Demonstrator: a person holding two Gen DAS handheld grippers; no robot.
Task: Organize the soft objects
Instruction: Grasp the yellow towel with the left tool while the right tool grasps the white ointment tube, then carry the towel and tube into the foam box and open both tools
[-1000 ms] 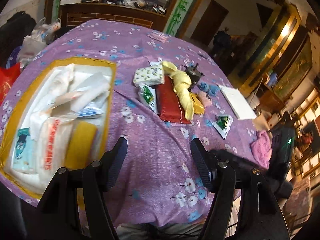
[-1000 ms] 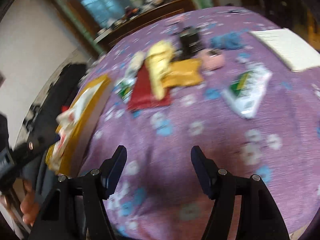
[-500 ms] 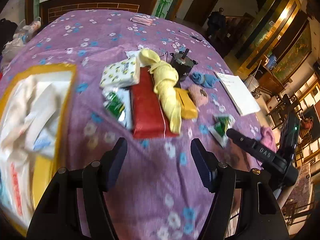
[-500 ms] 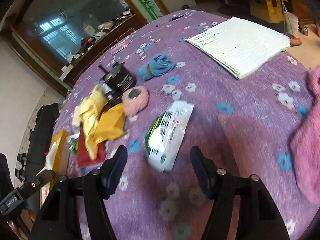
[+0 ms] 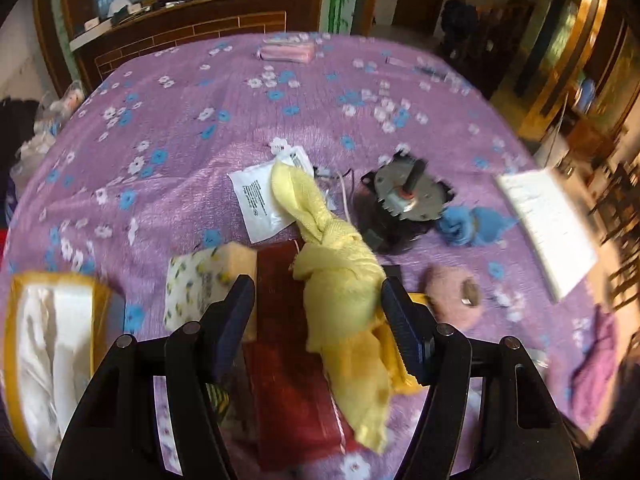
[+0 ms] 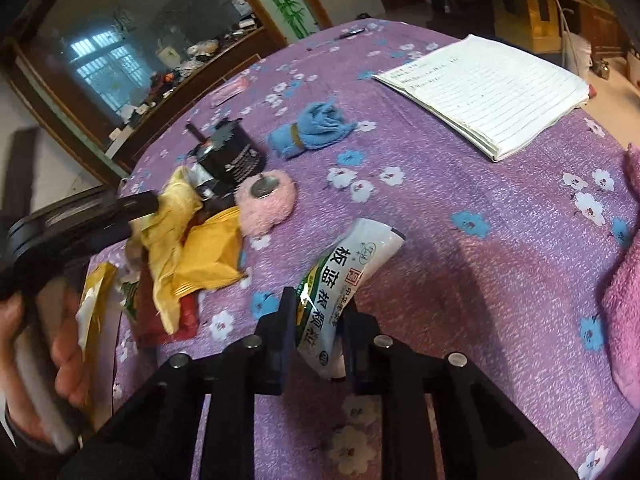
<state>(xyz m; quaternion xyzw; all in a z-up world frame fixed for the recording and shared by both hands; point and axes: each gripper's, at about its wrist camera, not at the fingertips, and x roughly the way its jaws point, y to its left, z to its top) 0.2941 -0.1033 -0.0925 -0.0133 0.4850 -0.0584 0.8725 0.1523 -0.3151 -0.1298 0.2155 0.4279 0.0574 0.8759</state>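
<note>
My left gripper [image 5: 318, 310] is open, its fingers on either side of a knotted yellow cloth [image 5: 336, 276] that lies across a red pouch [image 5: 288, 380]. A yellow packet [image 6: 208, 256] lies beside them. My right gripper [image 6: 318, 316] is shut on the lower end of a green-and-white sachet [image 6: 344, 276], which rests on the purple flowered tablecloth [image 6: 480, 208]. A pink fluffy puff [image 6: 266, 200] and a rolled blue cloth [image 6: 308, 130] lie further back. The left gripper also shows in the right wrist view [image 6: 136, 206], at the yellow cloth [image 6: 172, 216].
A yellow-rimmed tray [image 5: 16, 292] of white packets sits at the left. A black motor [image 5: 404, 196], a white leaflet [image 5: 260, 204], a patterned tissue pack [image 5: 196, 288], a lined notebook [image 6: 488, 88] and a magenta towel [image 6: 628, 300] lie around.
My left gripper moved forward from the tray side until its fingers straddle the yellow cloth. My right gripper advanced to the sachet and closed on it.
</note>
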